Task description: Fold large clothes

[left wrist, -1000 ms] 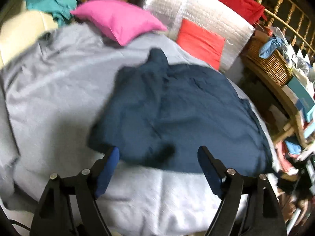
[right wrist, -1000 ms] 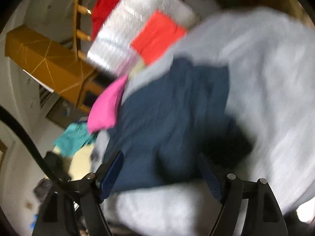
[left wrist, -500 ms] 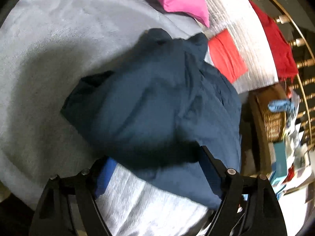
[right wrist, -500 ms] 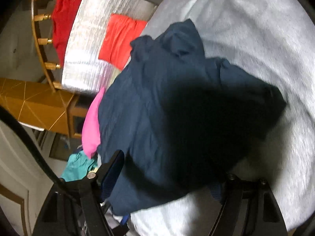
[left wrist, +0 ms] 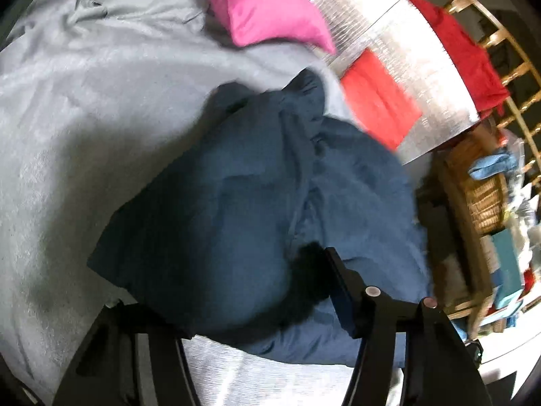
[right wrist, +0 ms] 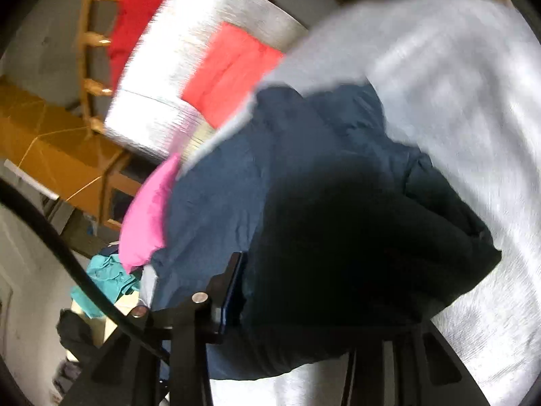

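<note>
The navy garment [left wrist: 257, 209] lies crumpled at centre frame on the grey blanket [left wrist: 84, 108], not yet folded. Left gripper [left wrist: 236, 308] and right gripper [right wrist: 304, 304] have just been closing, with its near edge bunched between their jaws; whether they clamp it I cannot tell. All folding remains, I judge.

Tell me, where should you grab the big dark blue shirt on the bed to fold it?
Probably at its near edge, one gripper toward each end, coming in low from the front. The dark blue shirt lies bunched on the grey bedsheet, and that edge humps up loosely between the fingers of the left gripper and right gripper, whose jaws have just been closing.
</note>
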